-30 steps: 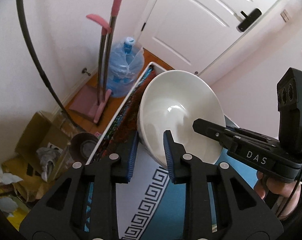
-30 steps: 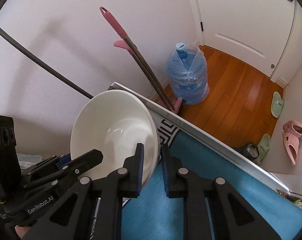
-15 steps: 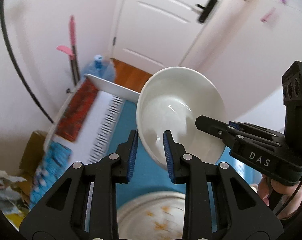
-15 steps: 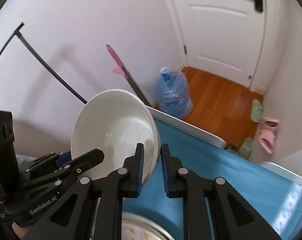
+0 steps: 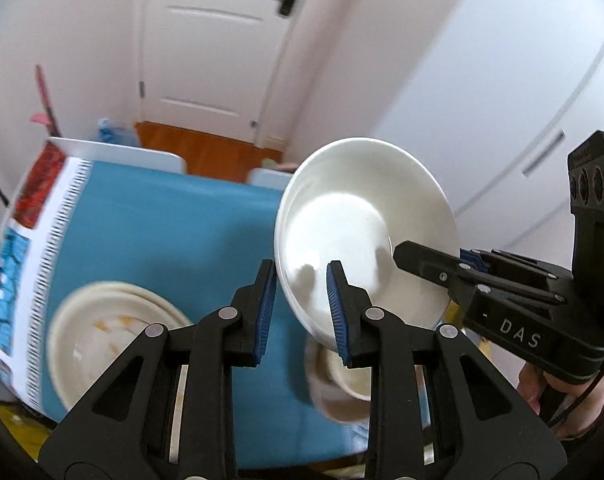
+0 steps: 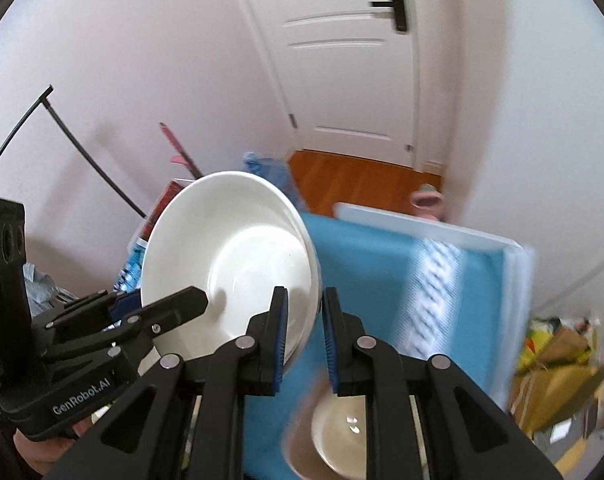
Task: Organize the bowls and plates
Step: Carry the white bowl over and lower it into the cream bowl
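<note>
left gripper (image 5: 302, 304): clamped on rim of large white ceramic bowl (image 5: 362, 232) | right gripper (image 6: 304, 328): clamped on opposite rim | bowl: tilted, aloft above blue tablecloth (image 5: 173, 232) | cream plate (image 5: 101, 340): 8 o'clock of bowl

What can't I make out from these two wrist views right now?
- Small bowl below the white bowl: blurred, half hidden by the right gripper; whether it sits inside another dish is unclear.
- Plate on the blue cloth: blurred, its near edge behind the left gripper; pattern unreadable.
</note>
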Tool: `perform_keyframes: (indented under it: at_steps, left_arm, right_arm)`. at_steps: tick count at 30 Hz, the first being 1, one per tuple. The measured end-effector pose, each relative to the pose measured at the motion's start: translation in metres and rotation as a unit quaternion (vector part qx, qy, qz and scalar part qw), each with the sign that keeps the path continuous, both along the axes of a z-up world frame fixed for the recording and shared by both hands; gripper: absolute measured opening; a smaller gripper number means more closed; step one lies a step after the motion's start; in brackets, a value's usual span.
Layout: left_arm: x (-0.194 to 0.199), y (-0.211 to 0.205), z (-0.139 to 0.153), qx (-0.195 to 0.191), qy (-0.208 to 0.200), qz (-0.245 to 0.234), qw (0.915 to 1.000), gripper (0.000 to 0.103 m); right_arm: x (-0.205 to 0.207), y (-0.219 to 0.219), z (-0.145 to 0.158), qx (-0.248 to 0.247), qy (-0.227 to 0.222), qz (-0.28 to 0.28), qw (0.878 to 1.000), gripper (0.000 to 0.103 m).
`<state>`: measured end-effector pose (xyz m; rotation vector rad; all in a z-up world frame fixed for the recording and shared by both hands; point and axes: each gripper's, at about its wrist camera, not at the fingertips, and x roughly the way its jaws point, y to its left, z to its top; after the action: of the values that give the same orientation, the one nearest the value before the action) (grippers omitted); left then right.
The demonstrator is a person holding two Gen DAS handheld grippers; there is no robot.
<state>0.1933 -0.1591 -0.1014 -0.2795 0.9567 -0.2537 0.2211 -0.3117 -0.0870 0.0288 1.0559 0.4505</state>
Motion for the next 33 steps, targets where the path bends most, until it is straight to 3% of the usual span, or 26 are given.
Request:
perform_keyframes:
  at_steps: [6,12,21,33]
  left_arm:
    - [-0.020,-0.053,-0.016,0.005,0.030,-0.041,0.9987,0.023]
    - [-0.034,-0.079,-0.039,0.033,0.062,-0.066,0.9954,0.023]
    - [-0.032,-0.093,-0.073,0.073,0.104,-0.079,0.9888,0.023]
    - [-0.021,-0.099,-0.091,0.107,0.126,-0.096,0.9815,0.023]
  right_arm:
    - [-0.036,-0.062,-0.015,0.004,0.028,-0.044,0.999,0.016]
    - [-0.054,-0.083,-0.042,0.018,0.058,-0.074,0.995,0.016]
    - [-0.060,-0.089,-0.083,0.008,0.087,-0.079,0.993,0.016]
    - [-0.055,-0.086,-0.100,-0.015,0.094,-0.076,0.993,0.016]
